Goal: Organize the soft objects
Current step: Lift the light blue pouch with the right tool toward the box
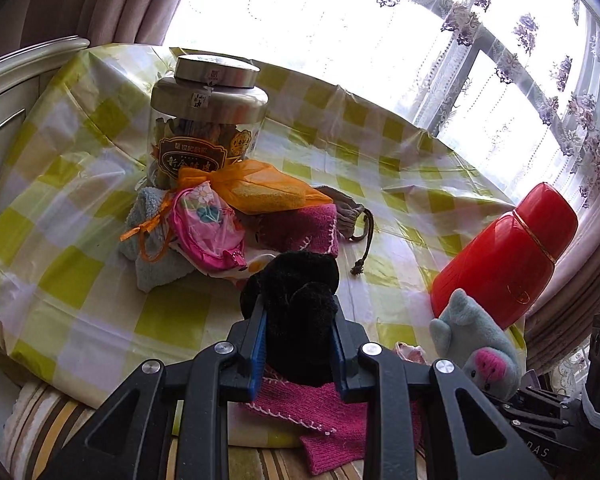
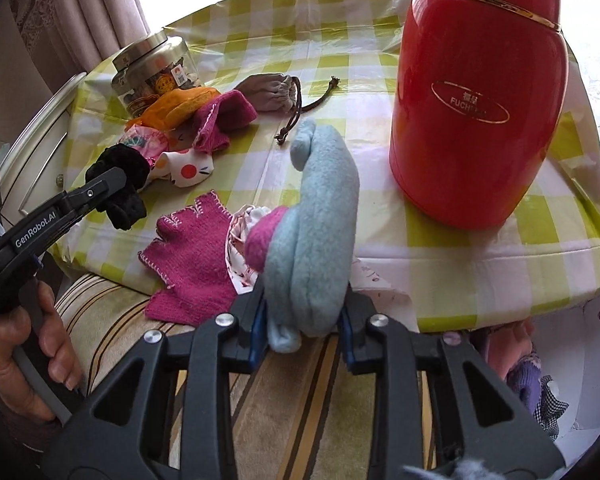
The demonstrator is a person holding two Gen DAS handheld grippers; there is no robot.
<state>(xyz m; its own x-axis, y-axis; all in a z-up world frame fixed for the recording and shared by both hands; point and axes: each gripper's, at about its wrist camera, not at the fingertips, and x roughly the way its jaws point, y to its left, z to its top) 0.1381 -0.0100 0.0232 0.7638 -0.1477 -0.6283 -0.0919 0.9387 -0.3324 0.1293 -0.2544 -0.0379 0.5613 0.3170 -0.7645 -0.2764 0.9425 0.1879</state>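
1. Behind the table a bright window with flowered lace curtains fills the background; the table (image 2: 380,60) wears a yellow-green checked plastic cloth.
2. Left gripper (image 1: 298,300) is clamped on a black fuzzy scrunchie (image 1: 296,296), lifted above the cloth near the table's 6 o'clock edge in the left wrist view.
3. Right gripper (image 2: 304,312) has a light blue plush toy (image 2: 320,216) with a pink snout between its blue pads. I judge that they hold it only loosely.
4. In the right wrist view, at 4 o'clock below the table edge, a white container (image 2: 572,340) already shows some purple and checked fabric inside, so I judge that a part of the sorting is done.
5. Much is still left on the cloth: a heap at the foot of the glass jar (image 1: 208,120) with an orange organza bag (image 1: 260,188), a pink flowered pouch (image 1: 206,232), a pale blue towel (image 1: 148,232), a magenta knitted glove (image 1: 300,228) and a grey drawstring pouch (image 1: 348,216).
6. Another magenta glove (image 2: 192,256) hangs over the near edge.
7. A red thermos (image 2: 476,100) stands at 2 o'clock, and it is not a soft thing.
8. I estimate the task is around its early middle.
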